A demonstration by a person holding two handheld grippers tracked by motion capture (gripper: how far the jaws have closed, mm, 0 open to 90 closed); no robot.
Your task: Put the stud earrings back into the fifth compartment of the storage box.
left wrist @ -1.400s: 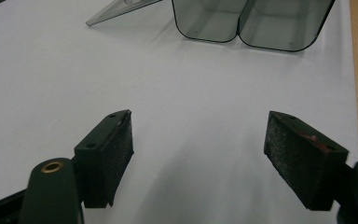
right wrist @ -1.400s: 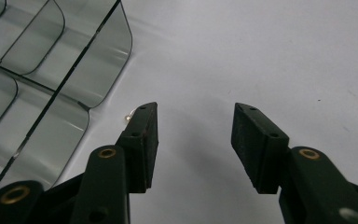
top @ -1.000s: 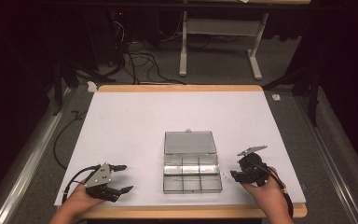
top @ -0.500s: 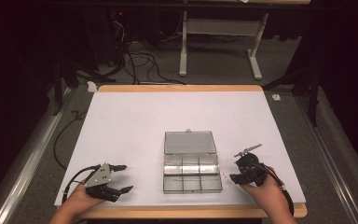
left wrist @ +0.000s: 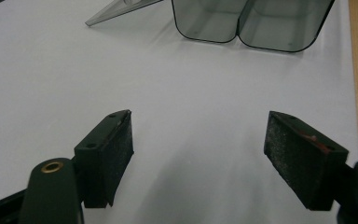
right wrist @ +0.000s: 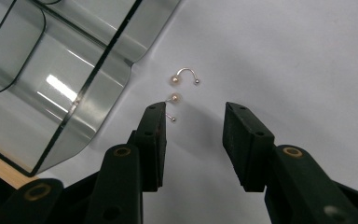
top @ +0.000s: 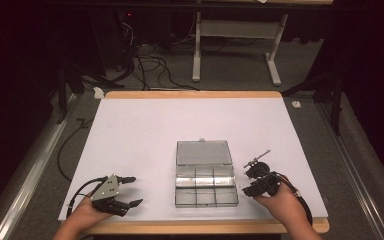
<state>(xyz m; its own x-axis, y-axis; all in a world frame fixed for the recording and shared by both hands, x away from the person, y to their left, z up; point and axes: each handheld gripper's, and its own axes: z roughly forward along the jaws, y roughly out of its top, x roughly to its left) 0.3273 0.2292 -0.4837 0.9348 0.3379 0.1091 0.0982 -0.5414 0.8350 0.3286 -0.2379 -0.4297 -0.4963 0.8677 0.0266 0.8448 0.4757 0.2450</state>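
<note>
Two small pearl earrings [right wrist: 182, 77] lie on the white surface [top: 145, 130] just beside the rounded corner of the clear compartment box [top: 206, 190], and the right hand-held gripper [right wrist: 193, 126] hangs low over them with its jaws apart. The nearer earring [right wrist: 173, 99] sits just ahead of the left-hand jaw in the right gripper view, its pearl close to that jaw's tip and its thin post partly tucked behind it; the farther earring, with a curved wire hook ending in a tiny bead, lies a little beyond, clear of both jaws. Neither earring is gripped.

From the high view the right hand-held gripper [top: 252, 181] is at the right side of the box near the front edge of the surface, held by the person's right hand [top: 284, 202]. The box sits near the front centre with its lid [top: 203, 152] folded open away from the person, and its compartments look bare.

The left hand-held gripper [top: 131, 191] rests well apart from the box, at the front left of the surface, jaws spread wide and holding nothing; the left gripper view shows the grey box [left wrist: 254, 21] ahead of them
</note>
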